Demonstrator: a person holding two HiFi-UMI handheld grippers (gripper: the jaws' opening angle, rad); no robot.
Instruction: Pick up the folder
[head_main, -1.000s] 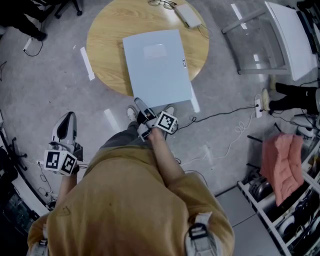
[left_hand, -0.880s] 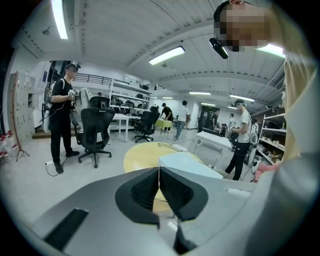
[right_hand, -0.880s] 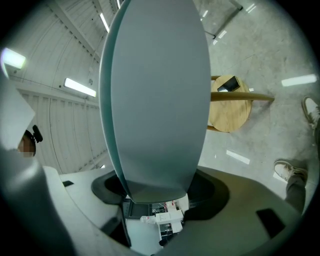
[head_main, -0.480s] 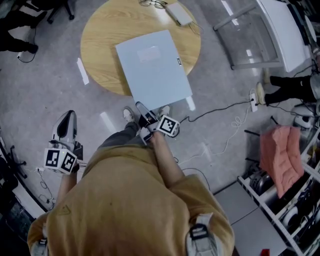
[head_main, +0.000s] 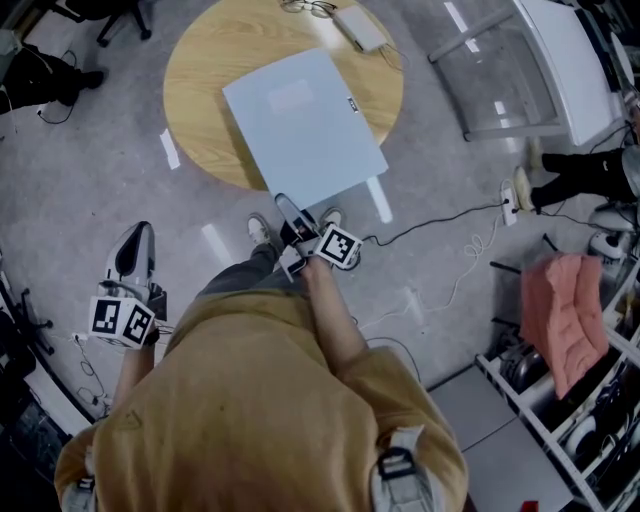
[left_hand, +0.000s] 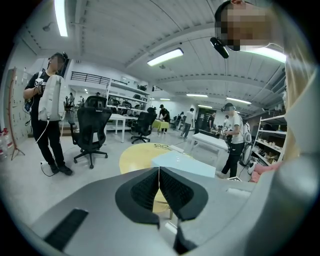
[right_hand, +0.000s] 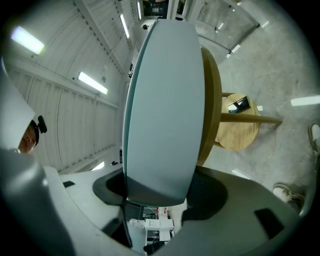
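Observation:
A pale blue folder (head_main: 305, 125) lies on a round wooden table (head_main: 200, 80), with its near corner hanging over the table's rim. My right gripper (head_main: 288, 215) is held level at that overhanging edge. In the right gripper view the folder (right_hand: 165, 100) reaches deep between the jaws of the right gripper (right_hand: 157, 192), which are closing around it. I see no firm clamp on it. My left gripper (head_main: 133, 250) hangs low at my left side, away from the table. Its pads meet with nothing between them (left_hand: 159, 175).
A white adapter (head_main: 358, 27) and glasses lie on the table's far side. A cable and power strip (head_main: 508, 195) trail over the floor to the right, and my shoes (head_main: 262, 232) are below the folder. A shelf with a pink cloth (head_main: 560, 315) is at right. People and office chairs stand around.
The folder has swung a little on the table, its far end going left and its near right corner moving up the view. The right gripper has edged further onto its near edge. The left gripper stayed put.

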